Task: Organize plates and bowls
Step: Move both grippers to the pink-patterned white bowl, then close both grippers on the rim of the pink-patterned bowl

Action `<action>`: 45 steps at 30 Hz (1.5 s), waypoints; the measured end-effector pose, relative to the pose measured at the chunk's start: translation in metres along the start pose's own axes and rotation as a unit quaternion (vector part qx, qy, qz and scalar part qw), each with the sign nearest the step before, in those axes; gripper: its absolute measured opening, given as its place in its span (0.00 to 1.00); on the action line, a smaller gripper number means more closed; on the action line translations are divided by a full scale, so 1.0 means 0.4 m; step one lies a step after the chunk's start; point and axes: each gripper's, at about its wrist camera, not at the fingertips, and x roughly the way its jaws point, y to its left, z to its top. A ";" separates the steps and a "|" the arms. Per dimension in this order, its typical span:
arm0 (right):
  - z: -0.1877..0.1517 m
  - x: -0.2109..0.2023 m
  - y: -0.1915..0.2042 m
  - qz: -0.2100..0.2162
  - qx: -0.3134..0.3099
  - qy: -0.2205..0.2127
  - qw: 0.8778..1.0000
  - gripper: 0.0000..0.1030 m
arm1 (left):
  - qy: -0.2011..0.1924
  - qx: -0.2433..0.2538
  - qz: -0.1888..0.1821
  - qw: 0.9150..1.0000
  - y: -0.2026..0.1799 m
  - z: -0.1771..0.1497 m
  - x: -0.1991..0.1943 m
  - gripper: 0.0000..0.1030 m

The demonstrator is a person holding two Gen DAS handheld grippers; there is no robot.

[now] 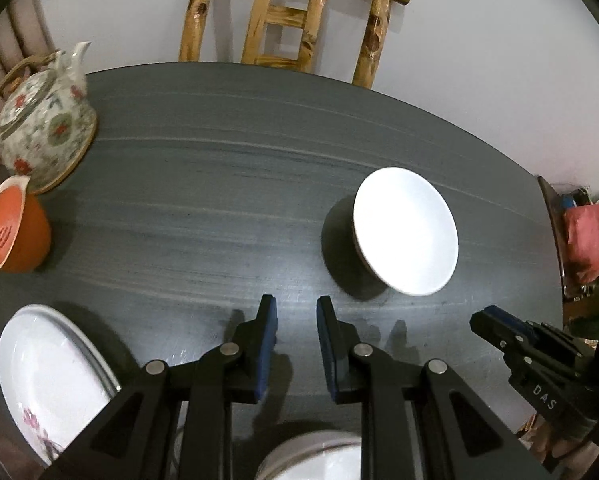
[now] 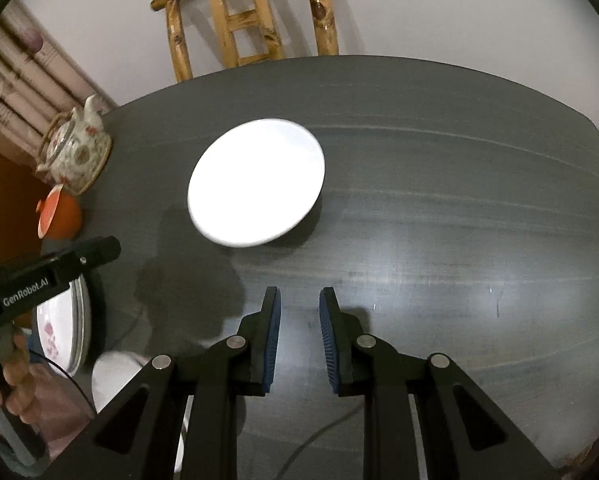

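My left gripper (image 1: 297, 320) and right gripper (image 2: 299, 312) stand slightly spread, pinching nothing. The flowered plates (image 1: 51, 376) are already stacked left of the white bowl (image 1: 405, 232), which I judge remains to collect.

At centre right you see a plain white bowl (image 1: 406, 232) on the dark grey streaked table (image 1: 203, 208). Upper left: a teapot (image 1: 43, 120) with red and green florals; an orange cup (image 1: 13, 226). Lower left: white plates (image 1: 47, 376) with pink flowers. Top: a yellow-brown knotted chair (image 1: 291, 16).
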 end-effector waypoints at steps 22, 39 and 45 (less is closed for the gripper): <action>0.181 0.166 -0.034 0.010 0.034 0.012 0.999 0.19 | 0.025 -0.027 -0.042 0.998 -0.029 0.141 0.171 0.20; 0.177 0.206 -0.031 0.018 0.031 0.019 0.999 0.14 | 0.010 -0.046 -0.061 0.997 -0.020 0.156 0.136 0.18; 0.178 0.205 -0.035 0.026 0.035 0.019 0.999 0.14 | 0.018 -0.038 -0.080 0.996 -0.049 0.149 0.125 0.20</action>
